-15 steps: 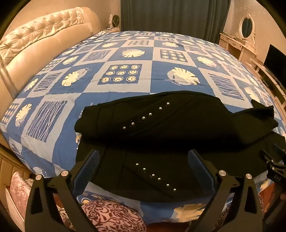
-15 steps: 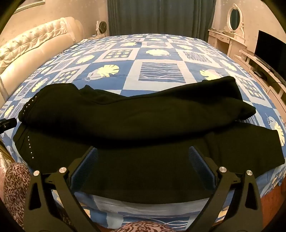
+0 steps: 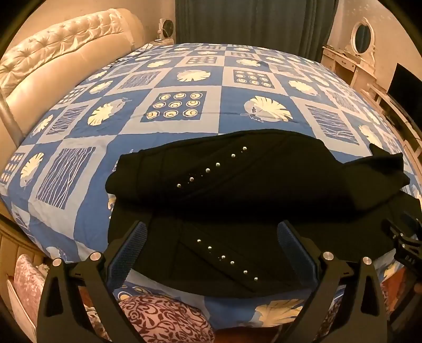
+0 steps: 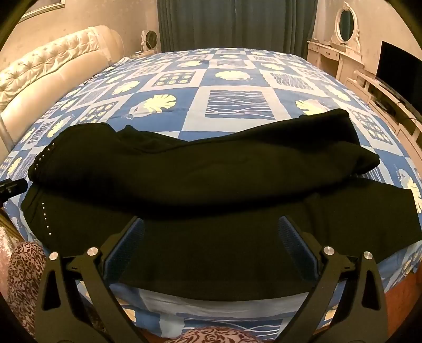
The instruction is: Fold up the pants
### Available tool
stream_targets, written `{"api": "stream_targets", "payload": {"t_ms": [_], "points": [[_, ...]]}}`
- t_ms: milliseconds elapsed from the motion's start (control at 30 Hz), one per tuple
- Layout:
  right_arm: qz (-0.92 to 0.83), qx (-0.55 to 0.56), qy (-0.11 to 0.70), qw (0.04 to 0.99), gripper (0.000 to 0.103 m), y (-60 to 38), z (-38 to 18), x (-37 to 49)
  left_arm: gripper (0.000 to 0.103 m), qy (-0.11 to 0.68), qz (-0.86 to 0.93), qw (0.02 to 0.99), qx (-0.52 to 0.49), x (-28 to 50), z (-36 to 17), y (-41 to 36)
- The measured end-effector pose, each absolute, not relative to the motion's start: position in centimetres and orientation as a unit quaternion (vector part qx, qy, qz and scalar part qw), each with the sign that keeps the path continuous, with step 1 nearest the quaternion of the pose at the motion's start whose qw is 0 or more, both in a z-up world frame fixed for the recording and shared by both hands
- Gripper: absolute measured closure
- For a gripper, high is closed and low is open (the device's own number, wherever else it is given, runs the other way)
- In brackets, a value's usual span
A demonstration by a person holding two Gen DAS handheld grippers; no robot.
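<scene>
Nothing has shifted since half a sec ago: pants and both grippers sit as before.

Left wrist view: we see our left gripper point(image 3: 211, 237) w/ jaws spread wide, nothing between the blue pads point(image 3: 126, 253), hovering over the near edge of the black pants point(image 3: 237, 190). The pants lie across the blue patchwork bedspread point(image 3: 184, 87), one leg folded over the other, a row of silver studs point(image 3: 211, 168) on each layer. Part of the right gripper point(image 3: 406, 242) shows at the right edge.

Right wrist view: our right gripper point(image 4: 211, 234) is also spread wide, empty, above the lower leg of the pants point(image 4: 211, 168). The bedspread point(image 4: 237, 71) runs back to dark curtains point(image 4: 232, 23); a tufted headboard point(image 4: 52, 66) is at left.
</scene>
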State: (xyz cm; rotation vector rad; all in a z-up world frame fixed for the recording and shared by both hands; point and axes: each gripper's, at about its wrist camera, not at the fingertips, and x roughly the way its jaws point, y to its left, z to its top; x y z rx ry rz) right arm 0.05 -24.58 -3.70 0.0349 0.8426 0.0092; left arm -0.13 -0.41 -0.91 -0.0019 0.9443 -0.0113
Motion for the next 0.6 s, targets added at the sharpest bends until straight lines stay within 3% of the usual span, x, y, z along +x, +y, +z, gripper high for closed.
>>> {"api": "stream_targets", "payload": {"t_ms": [600], "points": [[0.000,0.050,0.414,0.909,0.002,-26.2,-3.4,0.1,0.004,0.463,-0.006,0.887,-0.007,0.1,-1.2,-0.5]]}}
